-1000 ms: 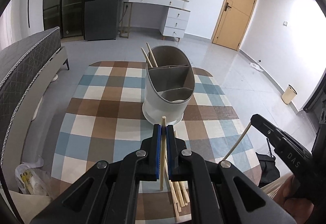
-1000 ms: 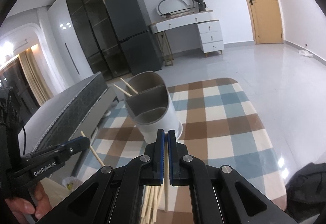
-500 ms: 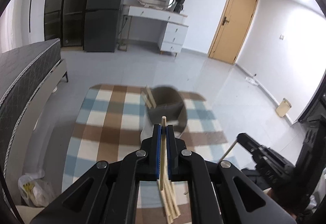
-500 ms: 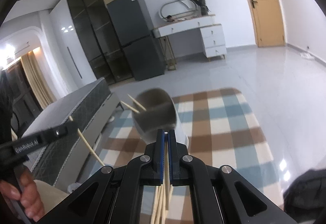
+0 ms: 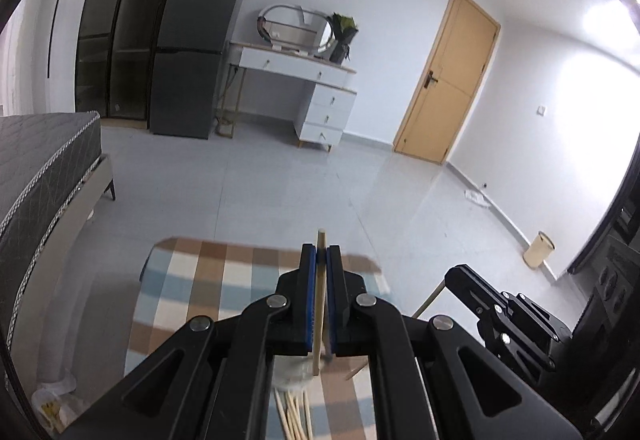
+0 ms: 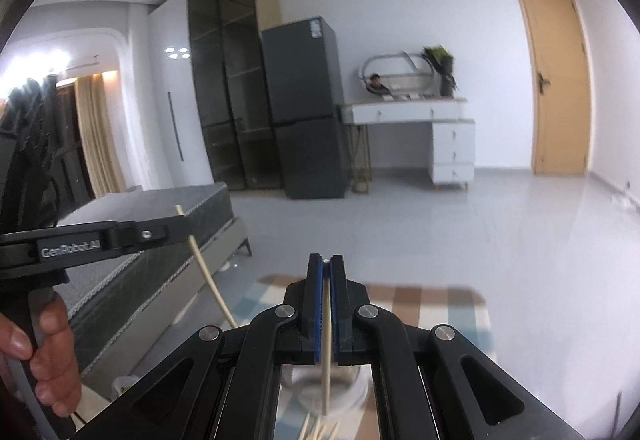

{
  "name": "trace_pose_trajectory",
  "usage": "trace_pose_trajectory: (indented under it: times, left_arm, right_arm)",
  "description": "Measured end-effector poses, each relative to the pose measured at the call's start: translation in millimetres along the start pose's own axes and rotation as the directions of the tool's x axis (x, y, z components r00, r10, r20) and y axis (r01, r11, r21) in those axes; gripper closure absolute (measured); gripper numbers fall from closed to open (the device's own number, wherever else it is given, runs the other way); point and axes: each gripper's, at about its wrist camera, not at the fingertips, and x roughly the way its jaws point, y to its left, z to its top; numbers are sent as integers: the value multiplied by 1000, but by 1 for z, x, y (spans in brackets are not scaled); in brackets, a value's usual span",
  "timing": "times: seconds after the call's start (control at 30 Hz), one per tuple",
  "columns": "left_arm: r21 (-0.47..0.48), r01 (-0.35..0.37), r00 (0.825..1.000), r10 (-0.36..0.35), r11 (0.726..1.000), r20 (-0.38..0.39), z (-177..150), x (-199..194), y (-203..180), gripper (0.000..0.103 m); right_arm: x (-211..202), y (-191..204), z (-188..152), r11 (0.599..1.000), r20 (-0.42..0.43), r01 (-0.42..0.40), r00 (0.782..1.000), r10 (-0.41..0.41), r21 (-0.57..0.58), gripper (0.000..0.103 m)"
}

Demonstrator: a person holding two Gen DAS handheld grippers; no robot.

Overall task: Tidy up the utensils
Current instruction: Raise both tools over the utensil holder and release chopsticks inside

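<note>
My left gripper (image 5: 320,251) is shut on a pale wooden chopstick (image 5: 318,324) that stands nearly upright between its blue pads. My right gripper (image 6: 327,262) is shut on a second chopstick (image 6: 326,376), held the same way. Each wrist view shows the other gripper from the side: the right gripper (image 5: 451,278) with its chopstick (image 5: 426,306) slanting down, and the left gripper (image 6: 166,230) with its chopstick (image 6: 206,272). The white utensil holder (image 6: 356,380) lies low beneath the jaws, mostly hidden. Several loose chopsticks (image 5: 294,414) lie on the checked tablecloth (image 5: 200,280).
A person's hand (image 6: 48,340) grips the left gripper's handle. Beyond the table are a bare grey floor, a dark bed (image 5: 36,176) at the left, a fridge (image 5: 192,40), a white desk (image 5: 304,80) and a yellow door (image 5: 448,80).
Both grippers have risen with their chopsticks still clamped. The holder and tablecloth have slid down in both views, and the holder is now almost hidden under the jaws.
</note>
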Motion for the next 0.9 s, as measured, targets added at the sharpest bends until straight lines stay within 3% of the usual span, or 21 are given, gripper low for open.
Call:
trace_pose_trajectory:
  times: [0.17, 0.33, 0.6, 0.9]
  left_arm:
    - [-45, -1, 1000, 2, 999, 31, 16, 19, 16, 103]
    - [-85, -1, 1000, 3, 996, 25, 18, 44, 36, 103]
    - [-154, 10, 999, -17, 988, -41, 1, 83, 63, 103]
    - [-203, 37, 993, -59, 978, -103, -4, 98, 73, 103]
  right_arm:
    - [32, 12, 27, 993, 30, -22, 999, 25, -112, 100]
    - [63, 21, 33, 984, 40, -46, 998, 54, -173, 100]
    - [115, 25, 16, 971, -46, -102, 994, 94, -215, 100]
    - [137, 25, -8, 954, -127, -153, 984, 123, -259, 100]
